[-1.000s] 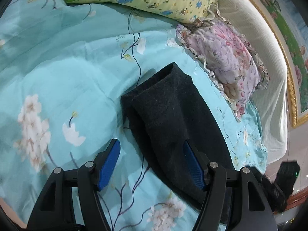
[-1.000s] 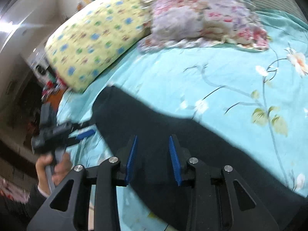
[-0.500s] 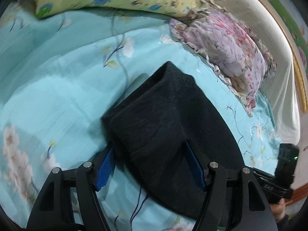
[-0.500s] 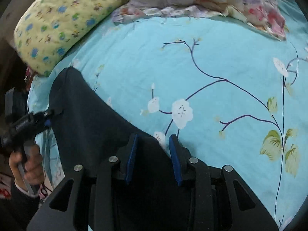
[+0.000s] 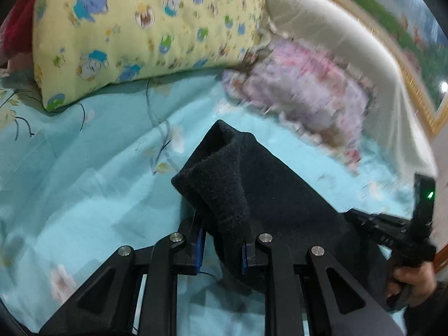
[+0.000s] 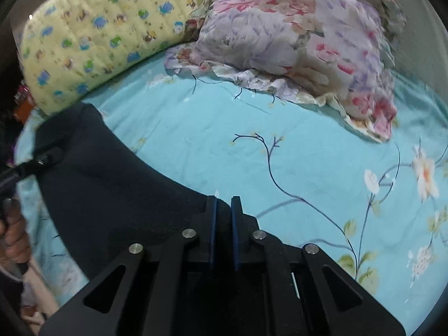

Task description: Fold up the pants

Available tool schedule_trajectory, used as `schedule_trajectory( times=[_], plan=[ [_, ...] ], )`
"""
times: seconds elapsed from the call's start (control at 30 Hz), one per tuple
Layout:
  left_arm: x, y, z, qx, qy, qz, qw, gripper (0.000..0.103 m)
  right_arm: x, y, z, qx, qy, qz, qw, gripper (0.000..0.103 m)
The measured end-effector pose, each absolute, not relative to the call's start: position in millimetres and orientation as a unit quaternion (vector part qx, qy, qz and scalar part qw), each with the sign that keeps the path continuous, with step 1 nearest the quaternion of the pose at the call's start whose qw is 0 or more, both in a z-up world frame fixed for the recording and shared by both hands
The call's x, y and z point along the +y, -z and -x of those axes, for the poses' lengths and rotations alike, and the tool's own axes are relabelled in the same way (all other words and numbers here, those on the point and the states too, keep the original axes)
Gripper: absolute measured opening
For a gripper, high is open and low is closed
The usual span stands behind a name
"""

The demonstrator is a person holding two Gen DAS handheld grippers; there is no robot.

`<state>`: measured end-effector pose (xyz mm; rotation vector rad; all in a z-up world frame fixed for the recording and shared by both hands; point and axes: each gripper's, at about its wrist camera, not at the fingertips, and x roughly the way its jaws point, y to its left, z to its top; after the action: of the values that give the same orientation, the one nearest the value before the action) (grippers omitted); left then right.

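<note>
Dark pants gripped at both ends, fold barely begun

Left tool (image 5: 221,247) nearly closed, pinching a bunched end of the pants (image 5: 268,196) just above the blue floral bed (image 5: 70,173); right tool (image 6: 223,224) almost fully closed on the opposite edge of the same dark fabric, which lies stretched between the two across the sheet. Yellow pillow (image 6: 92,39) and pink floral pillow (image 6: 294,39) well beyond. Apparently already doubled lengthwise, though hard to confirm; left to do, by this reading: bringing one end over the other and flattening

No legible text anywhere.
</note>
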<state>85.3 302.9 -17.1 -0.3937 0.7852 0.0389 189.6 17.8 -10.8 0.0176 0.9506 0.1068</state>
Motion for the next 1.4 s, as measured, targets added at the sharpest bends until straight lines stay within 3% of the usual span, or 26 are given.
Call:
schedule_trajectory(
  times=[0.1,0.17,0.2,0.47,0.53,0.6,1.2,1.3,1.4],
  plan=[
    [304.8,30.6,-86.9,0.410,-0.034,0.169,0.896,0.034,11.8,33.9,-198.0,0.474,-0.035,-0.042,0.879,0.014],
    [309.6,26.9,-77.0,0.407,-0.059,0.165,0.897,0.055,0.5,32.1,-191.4,0.461,-0.032,-0.087,0.883,0.019],
    [312.4,23.6,-70.7,0.403,-0.082,0.161,0.897,0.074,-6.0,27.3,-185.0,0.452,-0.028,-0.105,0.885,0.020],
    [308.6,-3.8,-38.7,0.376,-0.074,0.181,0.906,0.075,-41.4,-13.5,-105.4,0.407,-0.017,-0.174,0.897,0.020],
    [294.3,-7.4,-38.5,0.380,-0.059,0.172,0.907,0.075,-45.6,-14.4,-86.3,0.409,-0.008,-0.181,0.894,0.025],
    [273.1,-9.5,-41.2,0.384,-0.035,0.164,0.908,0.076,-51.0,-13.9,-65.2,0.407,0.002,-0.195,0.892,0.037],
    [91.0,-7.8,-57.0,0.439,0.171,0.063,0.880,0.081,-92.9,4.9,97.0,0.373,0.083,-0.299,0.875,0.038],
    [64.4,-9.3,-56.4,0.444,0.200,0.045,0.872,0.081,-102.8,7.5,120.1,0.366,0.107,-0.313,0.870,0.047],
    [33.5,-9.9,-58.6,0.448,0.228,0.017,0.865,0.081,-115.9,11.9,145.0,0.356,0.133,-0.332,0.863,0.049]
  ],
)
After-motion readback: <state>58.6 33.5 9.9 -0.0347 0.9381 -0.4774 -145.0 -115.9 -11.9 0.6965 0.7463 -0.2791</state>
